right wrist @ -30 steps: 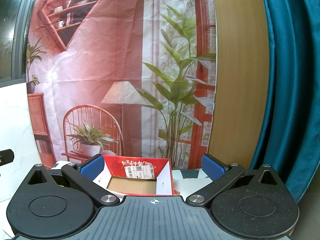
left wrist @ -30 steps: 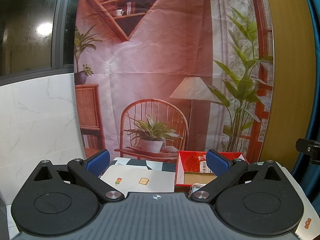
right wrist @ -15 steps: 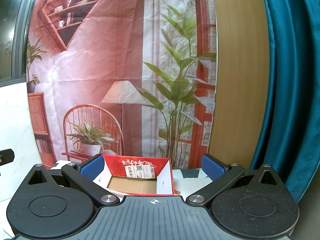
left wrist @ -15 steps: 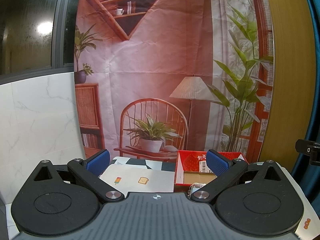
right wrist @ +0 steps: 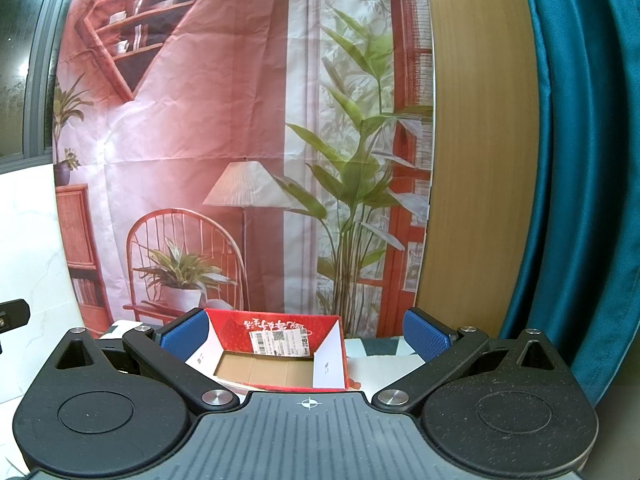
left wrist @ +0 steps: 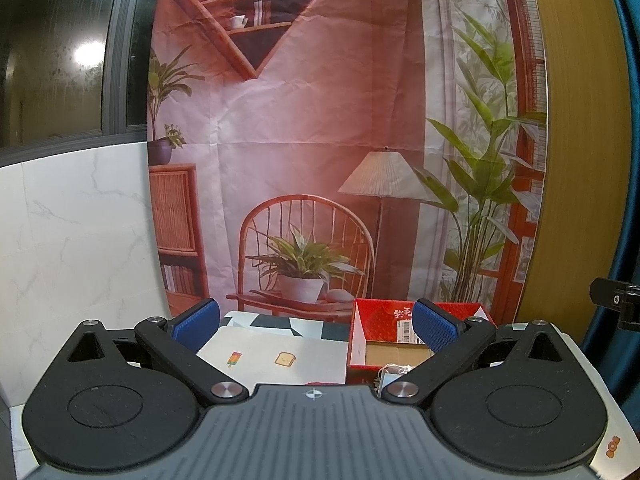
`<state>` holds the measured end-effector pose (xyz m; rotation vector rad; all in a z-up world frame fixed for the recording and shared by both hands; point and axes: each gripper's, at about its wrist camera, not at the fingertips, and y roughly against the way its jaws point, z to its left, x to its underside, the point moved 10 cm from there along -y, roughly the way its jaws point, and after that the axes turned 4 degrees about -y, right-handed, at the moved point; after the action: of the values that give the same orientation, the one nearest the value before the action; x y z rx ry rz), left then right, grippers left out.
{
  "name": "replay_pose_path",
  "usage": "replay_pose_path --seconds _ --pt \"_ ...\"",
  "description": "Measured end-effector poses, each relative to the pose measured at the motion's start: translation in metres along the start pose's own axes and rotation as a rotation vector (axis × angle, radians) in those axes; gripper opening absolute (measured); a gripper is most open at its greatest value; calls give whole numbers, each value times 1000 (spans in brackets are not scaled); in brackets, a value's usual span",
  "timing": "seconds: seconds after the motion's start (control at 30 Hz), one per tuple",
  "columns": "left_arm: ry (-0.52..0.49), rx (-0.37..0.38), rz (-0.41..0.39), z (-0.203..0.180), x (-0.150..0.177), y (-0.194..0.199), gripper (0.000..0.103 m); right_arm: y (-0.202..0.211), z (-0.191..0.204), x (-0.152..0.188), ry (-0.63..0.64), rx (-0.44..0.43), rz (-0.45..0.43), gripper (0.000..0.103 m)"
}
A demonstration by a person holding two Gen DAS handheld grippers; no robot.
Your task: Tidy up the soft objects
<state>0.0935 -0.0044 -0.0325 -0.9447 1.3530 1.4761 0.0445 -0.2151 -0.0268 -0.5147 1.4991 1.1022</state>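
An open red cardboard box (right wrist: 280,330) with a brown floor and a barcode label stands on the table, empty as far as I see; it also shows in the left wrist view (left wrist: 384,318). My left gripper (left wrist: 316,324) is open and empty, held above a white cloth (left wrist: 280,356) printed with a popsicle and a toast. My right gripper (right wrist: 306,334) is open and empty, its blue pads spread either side of the box. A small white tagged item (left wrist: 390,372) lies just in front of the box, mostly hidden by the left gripper body.
A printed backdrop (left wrist: 320,140) of a chair, lamp and plants hangs behind the table. A white marble wall (left wrist: 72,240) is at the left. A wooden panel (right wrist: 476,160) and teal curtain (right wrist: 580,160) are at the right.
The left view has shifted very slightly; the cloth and box sit a touch lower. Both grippers remain open and nearly still.
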Motion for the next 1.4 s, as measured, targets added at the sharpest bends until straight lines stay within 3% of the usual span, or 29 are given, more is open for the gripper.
replay_pose_path --seconds 0.37,0.7,0.83,1.07,1.3,1.4 --pt "3 0 7 -2 2 -2 103 1 -2 -2 -1 -1 1 103" --pt "34 9 61 2 22 -24 103 -6 10 25 -53 -59 20 103" --pt "23 3 111 2 41 -49 103 -26 5 46 -85 -96 52 103" --pt "33 50 222 -1 87 -102 103 -77 1 98 -86 -70 148 103" --pt "9 40 255 -5 119 -138 103 -122 -3 146 -92 -30 230 103" --pt "31 62 232 -10 126 -146 103 -137 -6 162 -99 -22 257 103"
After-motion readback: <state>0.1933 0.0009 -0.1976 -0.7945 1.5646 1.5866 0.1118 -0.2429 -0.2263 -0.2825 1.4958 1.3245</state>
